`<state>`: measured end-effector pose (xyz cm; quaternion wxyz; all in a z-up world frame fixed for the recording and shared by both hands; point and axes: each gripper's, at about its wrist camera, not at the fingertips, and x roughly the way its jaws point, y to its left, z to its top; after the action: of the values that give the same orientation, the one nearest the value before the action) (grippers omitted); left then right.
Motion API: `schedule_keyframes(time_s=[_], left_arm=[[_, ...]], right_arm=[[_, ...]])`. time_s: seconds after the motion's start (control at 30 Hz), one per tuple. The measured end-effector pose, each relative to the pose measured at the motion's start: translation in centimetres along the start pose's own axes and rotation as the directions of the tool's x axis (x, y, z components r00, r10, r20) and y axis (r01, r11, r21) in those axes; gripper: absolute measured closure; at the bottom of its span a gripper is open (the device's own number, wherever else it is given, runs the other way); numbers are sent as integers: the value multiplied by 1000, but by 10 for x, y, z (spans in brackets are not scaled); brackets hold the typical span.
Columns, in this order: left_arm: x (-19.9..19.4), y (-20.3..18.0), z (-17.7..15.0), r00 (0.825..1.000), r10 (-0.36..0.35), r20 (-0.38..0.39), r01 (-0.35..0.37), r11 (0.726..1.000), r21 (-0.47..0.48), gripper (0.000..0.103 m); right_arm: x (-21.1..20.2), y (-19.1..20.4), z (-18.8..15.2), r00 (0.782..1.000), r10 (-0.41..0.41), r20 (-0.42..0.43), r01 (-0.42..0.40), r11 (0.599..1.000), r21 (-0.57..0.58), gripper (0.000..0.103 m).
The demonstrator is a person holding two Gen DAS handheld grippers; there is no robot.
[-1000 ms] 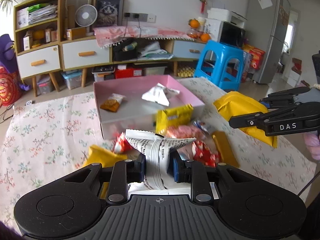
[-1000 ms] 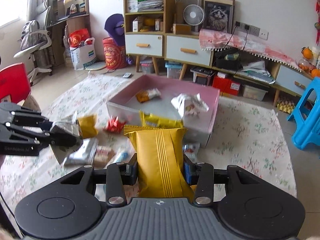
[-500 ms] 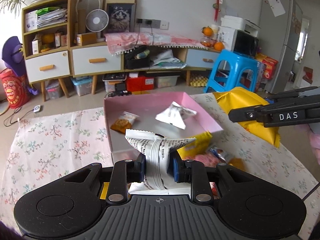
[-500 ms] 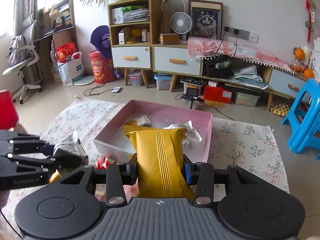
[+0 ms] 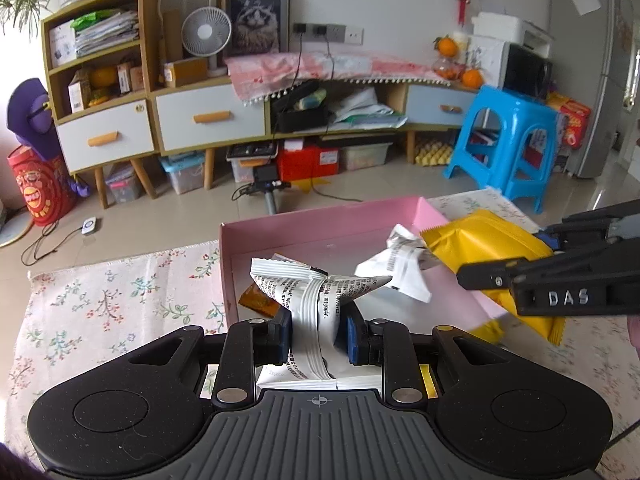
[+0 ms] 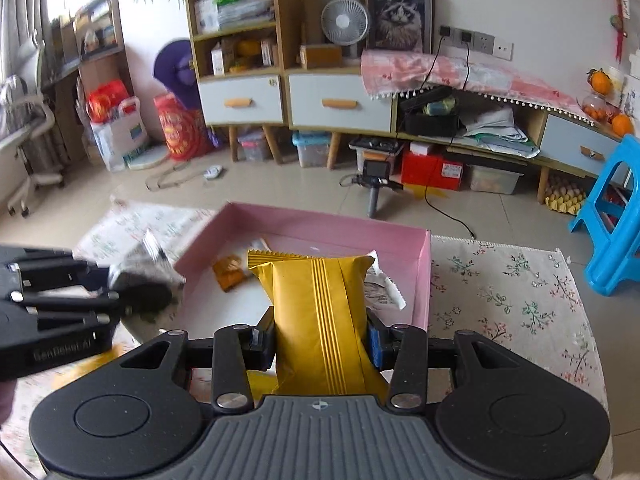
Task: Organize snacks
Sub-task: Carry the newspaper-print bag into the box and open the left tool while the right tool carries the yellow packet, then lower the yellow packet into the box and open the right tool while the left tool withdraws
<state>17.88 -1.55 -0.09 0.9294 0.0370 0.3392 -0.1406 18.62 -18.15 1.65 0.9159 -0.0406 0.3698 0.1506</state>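
My left gripper (image 5: pixel 316 338) is shut on a white snack packet with black print (image 5: pixel 316 300), pinched at its middle and held over the near wall of the pink box (image 5: pixel 320 216). My right gripper (image 6: pixel 322 338) is shut on a yellow snack bag (image 6: pixel 316 300), which hangs over the pink box (image 6: pixel 320 222). In the left wrist view the yellow bag (image 5: pixel 484 244) and the right gripper enter from the right. Inside the box lie a crumpled white packet (image 5: pixel 400 268) and a small orange packet (image 6: pixel 230 272).
The box stands on a floral tablecloth (image 5: pixel 100 300) that ends at the table's far edge. Beyond it are a tiled floor, a small camera on a stand (image 6: pixel 374 184), a low cabinet with drawers (image 5: pixel 208 124) and a blue stool (image 5: pixel 508 140).
Both grippers have carried their packets forward from the loose snacks on the cloth to over the pink box. The box now sits closer in both views. Both grips are unchanged.
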Motion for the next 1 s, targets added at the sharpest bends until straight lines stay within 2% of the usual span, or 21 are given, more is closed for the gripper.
schedule_keyframes(time_s=[0.23, 0.43, 0.6, 0.77, 0.8, 0.87, 0.93, 1.0], left_arm=[[35, 0, 1, 999, 19, -39, -21, 999, -27, 80], [54, -3, 0, 997, 52, -58, -53, 998, -18, 80], [63, 0, 1, 996, 70, -60, -72, 997, -26, 79], [65, -4, 0, 995, 95, -35, -95, 995, 4, 76], [65, -5, -1, 995, 100, -27, -100, 995, 9, 74], [62, -5, -2, 995, 97, -15, -97, 995, 9, 61], [58, -6, -3, 995, 101, 3, -101, 995, 13, 42], [53, -7, -3, 994, 106, 18, -106, 994, 20, 33]], right_arm=[[30, -8, 1, 999, -25, -43, 24, 1000, -15, 71], [45, -12, 4, 999, -29, -38, 29, 1000, 7, 71], [53, -13, 3, 999, -35, -37, 35, 999, 13, 71], [54, -13, 3, 999, -38, -25, 38, 999, 18, 69], [53, -13, 3, 999, -40, -20, 40, 999, 21, 67], [50, -15, 3, 999, -48, -7, 48, 998, 26, 56], [47, -16, 4, 998, -59, 4, 59, 998, 30, 51], [42, -17, 5, 998, -66, 13, 65, 997, 34, 47]])
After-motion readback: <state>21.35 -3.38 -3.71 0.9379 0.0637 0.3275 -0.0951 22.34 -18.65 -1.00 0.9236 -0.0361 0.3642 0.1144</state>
